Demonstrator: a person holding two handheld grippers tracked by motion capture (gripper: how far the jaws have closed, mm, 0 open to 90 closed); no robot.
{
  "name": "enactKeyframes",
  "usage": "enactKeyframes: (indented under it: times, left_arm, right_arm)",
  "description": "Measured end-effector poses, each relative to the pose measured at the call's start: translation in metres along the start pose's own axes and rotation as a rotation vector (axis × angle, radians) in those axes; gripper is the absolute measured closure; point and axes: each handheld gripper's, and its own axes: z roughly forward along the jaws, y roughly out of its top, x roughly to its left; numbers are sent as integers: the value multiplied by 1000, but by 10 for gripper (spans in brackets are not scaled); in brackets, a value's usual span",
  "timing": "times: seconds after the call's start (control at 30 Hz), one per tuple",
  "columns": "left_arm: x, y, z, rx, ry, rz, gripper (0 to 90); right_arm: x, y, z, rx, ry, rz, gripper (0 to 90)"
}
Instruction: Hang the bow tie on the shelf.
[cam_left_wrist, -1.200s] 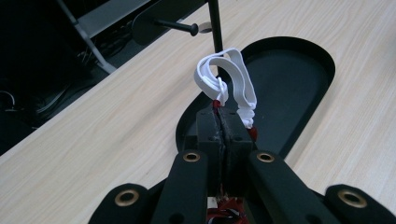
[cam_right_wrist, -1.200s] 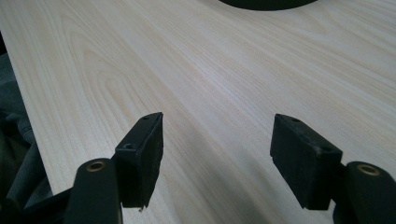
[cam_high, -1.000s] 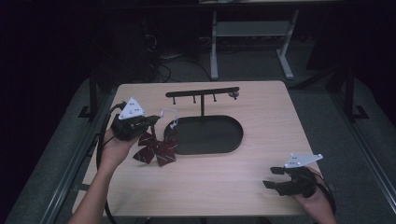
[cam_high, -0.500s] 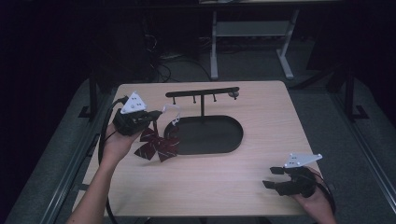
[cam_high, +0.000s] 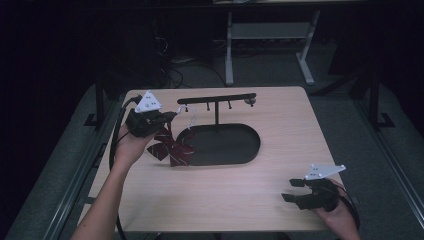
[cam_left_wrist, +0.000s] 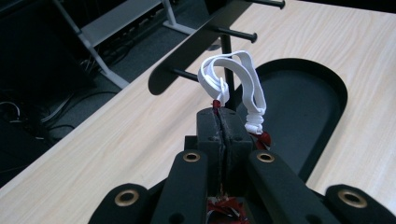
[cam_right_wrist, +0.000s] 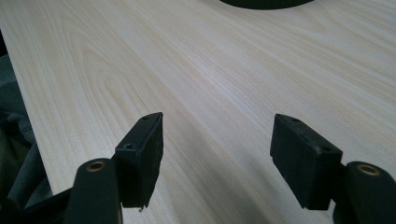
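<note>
A dark red star-shaped ornament hangs from a white ribbon loop pinched in my left gripper, which is shut on the loop just below the left end of a black peg rack. In the left gripper view the loop stands up from the closed jaws, close to the rack's leftmost peg. The rack rises from a black oval base. My right gripper rests open over bare wood at the table's near right, nothing between its fingers.
The light wooden table has dark floor all around. A grey desk frame stands behind it. Cables trail from the left gripper off the table's left edge.
My left gripper has carried the ornament up and slightly right, bringing the ribbon loop closer to the rack's left end. The right gripper has stayed put.
</note>
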Motion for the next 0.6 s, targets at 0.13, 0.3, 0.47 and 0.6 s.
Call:
enactKeyframes:
  times: [0.13, 0.3, 0.47, 0.6]
  left_arm:
    - [4, 1, 4, 2, 4, -11, 884]
    - [8, 4, 10, 10, 9, -13, 884]
    - [13, 4, 15, 16, 18, -25, 884]
    - [15, 3, 16, 23, 22, -30, 883]
  right_arm:
    - [0, 0, 0, 2, 0, 2, 342]
    - [-1, 0, 0, -1, 0, -3, 342]
    - [-1, -1, -1, -1, 1, 8, 342]
    - [-1, -1, -1, -1, -1, 5, 341]
